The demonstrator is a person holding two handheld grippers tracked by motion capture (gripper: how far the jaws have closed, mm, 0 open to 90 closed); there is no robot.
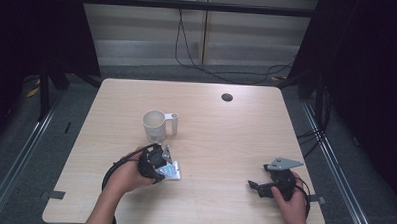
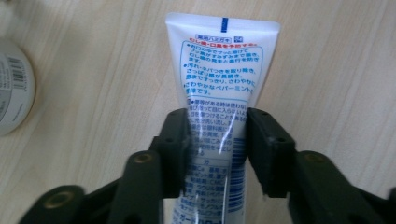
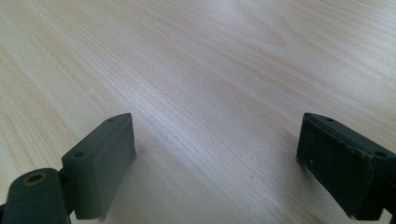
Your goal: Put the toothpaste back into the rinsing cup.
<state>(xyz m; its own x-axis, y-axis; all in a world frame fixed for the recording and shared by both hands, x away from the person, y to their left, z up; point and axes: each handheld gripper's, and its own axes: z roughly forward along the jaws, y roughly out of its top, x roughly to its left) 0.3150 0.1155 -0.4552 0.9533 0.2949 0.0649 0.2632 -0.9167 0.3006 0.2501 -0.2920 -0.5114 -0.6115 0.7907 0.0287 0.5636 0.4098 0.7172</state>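
Toothpaste tube [image 2: 219, 79] sits between our left gripper [image 2: 217, 140] jaws, both pads pressed to its sides around mid-length, crimped end pointing away from us. We see the tube lying flat on the table [image 1: 225, 138], just in front of the white mug [image 1: 156, 125] on our side. A round container [image 2: 11, 86] lies left of the tube in the left gripper view. Our right gripper [image 1: 259, 186] is well apart to the mug's right, jaws spread wide over bare wood, gripping nothing.

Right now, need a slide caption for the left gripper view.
Left gripper shut on a white toothpaste tube lying on the wooden table.
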